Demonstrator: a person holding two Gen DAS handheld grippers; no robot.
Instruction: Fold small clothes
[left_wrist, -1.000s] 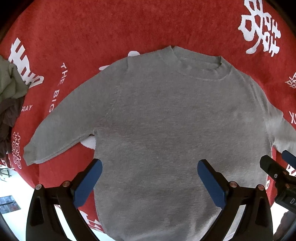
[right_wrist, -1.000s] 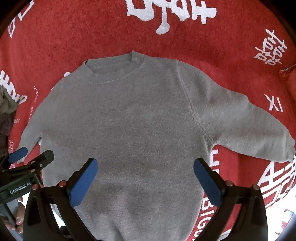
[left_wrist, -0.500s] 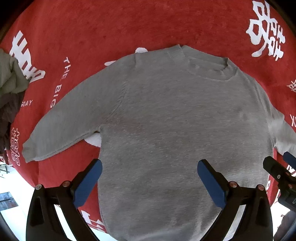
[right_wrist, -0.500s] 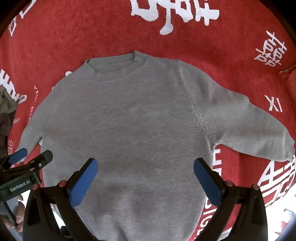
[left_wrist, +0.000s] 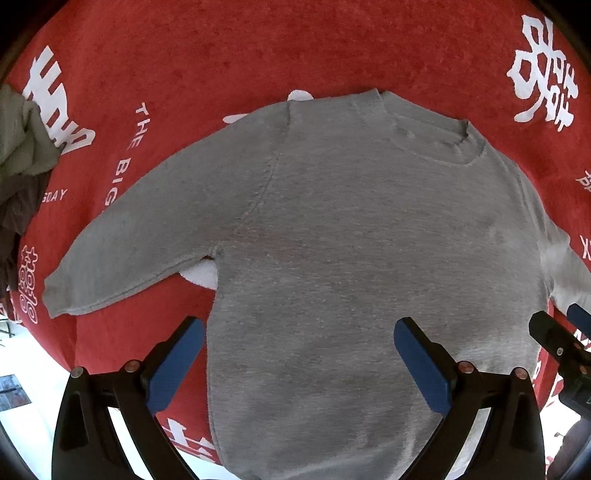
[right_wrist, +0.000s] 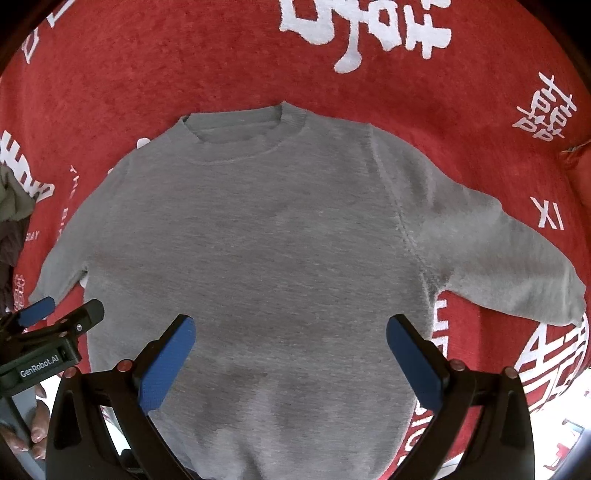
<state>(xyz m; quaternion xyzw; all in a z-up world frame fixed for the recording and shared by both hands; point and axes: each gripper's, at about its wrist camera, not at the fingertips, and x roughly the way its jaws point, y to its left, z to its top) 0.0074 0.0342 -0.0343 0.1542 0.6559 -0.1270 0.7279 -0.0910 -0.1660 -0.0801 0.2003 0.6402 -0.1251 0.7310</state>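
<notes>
A small grey sweater (left_wrist: 351, 251) (right_wrist: 258, 251) lies flat on the red cloth, collar away from me, both sleeves spread outward. My left gripper (left_wrist: 299, 350) hovers open over the sweater's lower left part, its blue pads wide apart and empty. My right gripper (right_wrist: 291, 347) hangs open over the lower middle of the body, nothing between its fingers. In the right wrist view the left gripper (right_wrist: 55, 314) shows at the left edge by the left sleeve cuff. The right gripper's tip (left_wrist: 561, 336) shows at the right edge of the left wrist view.
A red cloth (left_wrist: 258, 48) (right_wrist: 184, 55) with white characters covers the table. A pile of green and dark clothes (left_wrist: 22, 155) lies at the far left. The cloth's near edge drops to a pale floor (left_wrist: 22, 354). A person's fingers (right_wrist: 37, 428) show at the lower left.
Both cameras have shifted a little over the sweater: in the left wrist view the garment slid to the right, so the left sleeve shows more fully. Both grippers stay open.
</notes>
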